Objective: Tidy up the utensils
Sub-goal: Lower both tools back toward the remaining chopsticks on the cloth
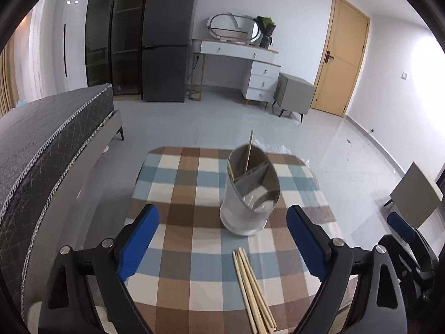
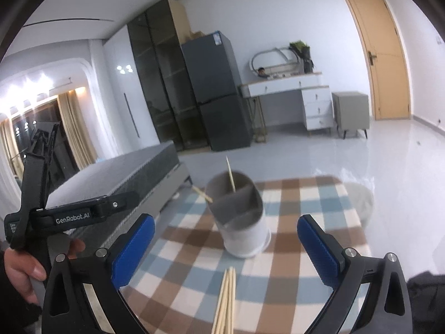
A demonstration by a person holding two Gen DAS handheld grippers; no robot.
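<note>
Both tongs hanging wide open over the counter (image 1: 178, 278).
Left tongs (image 1: 222, 246) and right tongs (image 2: 225, 247) are gripping nothing; chopsticks (image 1: 254, 289) are lying near the holder (image 1: 249, 194).

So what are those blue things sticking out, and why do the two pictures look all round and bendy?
Those blue things are the fingers of two hand-held grabbers, like big tongs. A person holds one in each hand. Each has a small camera with a very wide lens, and that bends the picture.

One picture looks out from the left gripper, the other from the right gripper. Both are open and hold nothing.

In the right picture you can see the person's hand holding the other grabber.

On the checked tablecloth stands a grey utensil holder with dividers. Two chopsticks already poke out of it. A bundle of chopsticks lies in front, waiting.
</note>
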